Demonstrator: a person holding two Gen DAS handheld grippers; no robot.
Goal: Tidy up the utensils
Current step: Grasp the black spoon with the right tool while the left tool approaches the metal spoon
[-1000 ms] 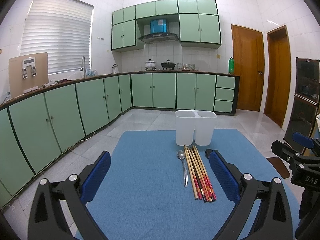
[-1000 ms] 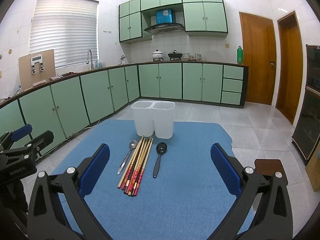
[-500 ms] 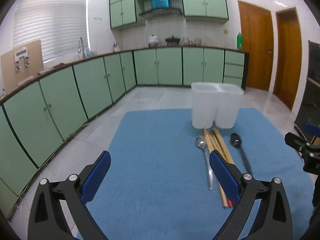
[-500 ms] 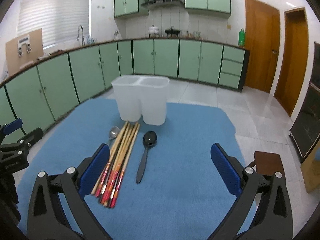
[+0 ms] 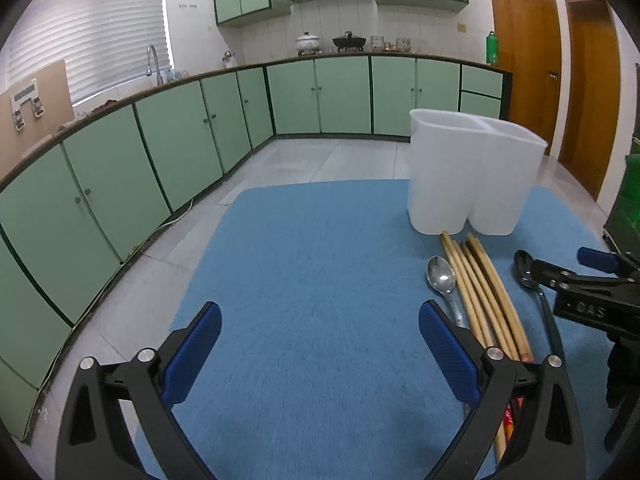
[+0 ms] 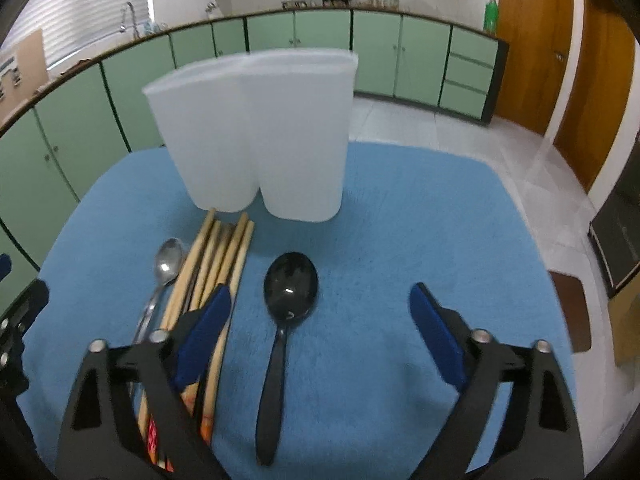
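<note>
On mat [image 6: 400,240]: holder [image 6: 256,136] at far edge; before it, L to R: metal spoon [image 6: 168,264], chopsticks [image 6: 216,264], ladle [image 6: 290,288].

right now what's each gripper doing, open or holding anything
Left gripper: open, nothing between its pads.
Right gripper: jaws closing, black spoon lies between them, not gripped yet.

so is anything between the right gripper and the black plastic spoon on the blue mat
Nothing visible. The black plastic spoon lies bare on the blue mat, between the closing, untouching jaws of the right gripper. The wooden chopsticks lie alongside, apart from it.
</note>
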